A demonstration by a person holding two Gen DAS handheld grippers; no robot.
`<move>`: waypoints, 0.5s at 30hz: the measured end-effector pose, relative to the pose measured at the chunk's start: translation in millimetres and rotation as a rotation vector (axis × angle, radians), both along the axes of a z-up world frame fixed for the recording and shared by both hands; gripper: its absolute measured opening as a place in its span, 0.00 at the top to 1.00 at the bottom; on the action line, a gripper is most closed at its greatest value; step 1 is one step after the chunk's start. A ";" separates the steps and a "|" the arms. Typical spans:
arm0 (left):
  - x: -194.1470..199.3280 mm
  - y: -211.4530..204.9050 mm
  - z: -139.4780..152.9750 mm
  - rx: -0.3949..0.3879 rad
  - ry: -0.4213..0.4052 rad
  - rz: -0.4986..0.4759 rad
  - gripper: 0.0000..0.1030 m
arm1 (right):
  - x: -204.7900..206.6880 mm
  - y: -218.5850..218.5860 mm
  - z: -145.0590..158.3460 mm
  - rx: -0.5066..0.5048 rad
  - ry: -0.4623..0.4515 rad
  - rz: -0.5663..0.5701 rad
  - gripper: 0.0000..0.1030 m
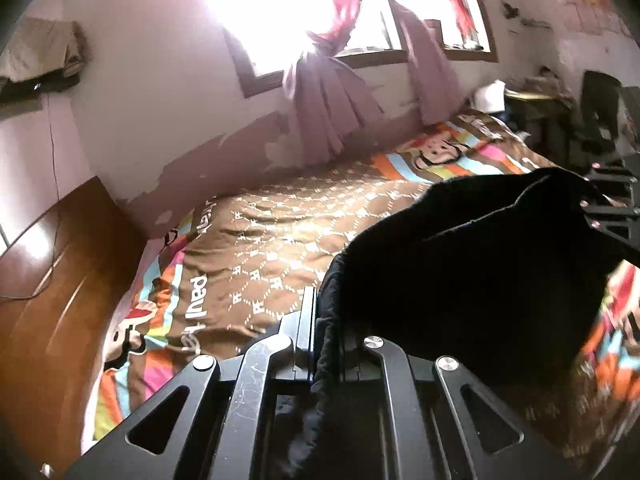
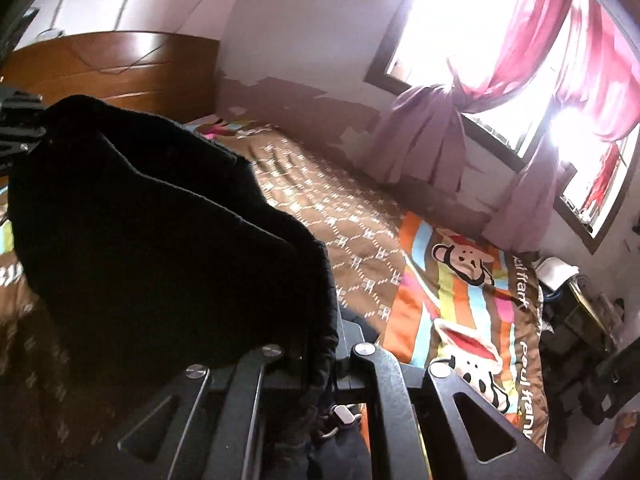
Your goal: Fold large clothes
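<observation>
1. Nearest the lenses, the left gripper (image 1: 316, 344) has its jaws clamped on one edge of a black garment (image 1: 480, 264); the right gripper (image 2: 334, 344) pinches the opposite edge the same way.
2. Between the two grippers the black garment hangs in the air in a slack, doubled drape above the bed (image 1: 280, 232), near its front edge; whether its lowest part touches the cover cannot be told.
3. The cloth looks thick, soft and limp, likely heavy enough to sag. Corners or a hemmed edge seem the surest places to hold, since a mid-panel pinch would let it bunch.
4. Beyond, a brown patterned bedspread (image 2: 352, 224) with cartoon monkeys and bright stripes covers the bed.
5. Farthest back stand a wooden headboard (image 2: 120, 68), a peeling wall and a glaring window (image 2: 460, 20) with pink curtains (image 1: 336, 100).
</observation>
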State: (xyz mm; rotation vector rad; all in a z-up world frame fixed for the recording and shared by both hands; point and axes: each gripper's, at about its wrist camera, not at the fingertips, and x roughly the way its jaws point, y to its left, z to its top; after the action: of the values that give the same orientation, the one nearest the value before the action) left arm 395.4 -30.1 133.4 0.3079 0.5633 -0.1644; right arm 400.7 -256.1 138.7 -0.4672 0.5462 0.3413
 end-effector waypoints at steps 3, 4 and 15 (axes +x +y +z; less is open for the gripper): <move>37.1 8.0 -11.8 0.015 -0.006 0.022 0.94 | 33.2 6.2 -3.6 -0.001 -0.006 -0.008 0.94; 48.4 9.9 -18.2 0.021 -0.009 0.028 0.94 | 41.7 9.8 -7.0 -0.010 -0.009 -0.006 0.94; 137.6 17.4 -104.9 0.001 0.122 0.095 0.94 | 146.0 37.4 -83.0 0.028 0.029 -0.020 0.94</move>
State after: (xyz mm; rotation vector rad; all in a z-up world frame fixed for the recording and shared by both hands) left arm 533.0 -12.7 28.5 0.2728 0.6978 -0.0910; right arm 546.7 -218.7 55.7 -0.4302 0.5728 0.3366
